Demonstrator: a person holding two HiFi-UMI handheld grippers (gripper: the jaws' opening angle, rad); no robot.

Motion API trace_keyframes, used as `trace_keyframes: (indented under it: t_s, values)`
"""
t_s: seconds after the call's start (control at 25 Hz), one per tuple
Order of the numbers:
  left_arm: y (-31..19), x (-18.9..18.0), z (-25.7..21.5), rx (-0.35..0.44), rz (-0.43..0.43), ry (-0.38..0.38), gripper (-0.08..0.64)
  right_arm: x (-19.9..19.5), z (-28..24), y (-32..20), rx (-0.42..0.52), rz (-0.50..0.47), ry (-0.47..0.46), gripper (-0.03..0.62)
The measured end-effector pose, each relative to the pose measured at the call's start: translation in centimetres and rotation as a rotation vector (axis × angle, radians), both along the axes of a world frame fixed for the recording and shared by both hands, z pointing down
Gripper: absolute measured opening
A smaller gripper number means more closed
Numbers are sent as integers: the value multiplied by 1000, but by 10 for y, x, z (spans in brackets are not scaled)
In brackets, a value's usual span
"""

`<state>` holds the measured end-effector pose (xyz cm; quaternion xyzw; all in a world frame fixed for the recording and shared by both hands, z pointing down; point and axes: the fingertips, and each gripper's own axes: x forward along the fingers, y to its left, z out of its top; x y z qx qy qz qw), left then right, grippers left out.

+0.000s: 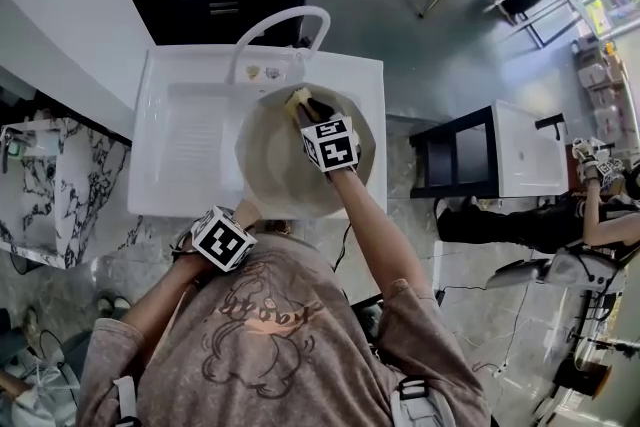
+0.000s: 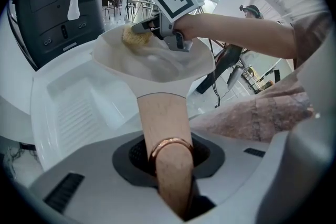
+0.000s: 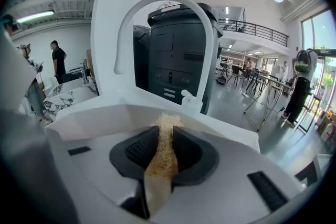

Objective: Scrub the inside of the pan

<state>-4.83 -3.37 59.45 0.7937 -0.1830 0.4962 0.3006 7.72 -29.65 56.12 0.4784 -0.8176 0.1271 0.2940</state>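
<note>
In the head view a pale round pan [image 1: 272, 167] is held over the white sink [image 1: 185, 130]. Its tan wooden handle [image 2: 164, 139], ringed with a copper band, is clamped in my left gripper [image 1: 241, 218], which is shut on it at the near side. My right gripper [image 1: 304, 109] reaches inside the pan at its far rim, shut on a yellow fibrous scrub pad [image 1: 297, 98]. In the right gripper view the pad [image 3: 163, 155] fills the gap between the black jaws, against the pan's wall [image 3: 100, 118]. The left gripper view shows the pan [image 2: 157, 63] tilted, with the pad [image 2: 135, 35] pressed on its inner wall.
A white arched faucet [image 1: 285, 21] stands behind the sink, close above the pan's far rim. A marble counter [image 1: 50, 170] lies left. A black and white cabinet [image 1: 470, 150] stands right, and a person [image 1: 595, 210] is beyond it.
</note>
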Motion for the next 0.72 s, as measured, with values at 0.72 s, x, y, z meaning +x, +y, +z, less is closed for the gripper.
trace_keyframes:
  t_s: [0.72]
  values:
    - [-1, 6, 7, -7, 12, -2, 121, 59, 18, 27, -161, -4, 205, 97]
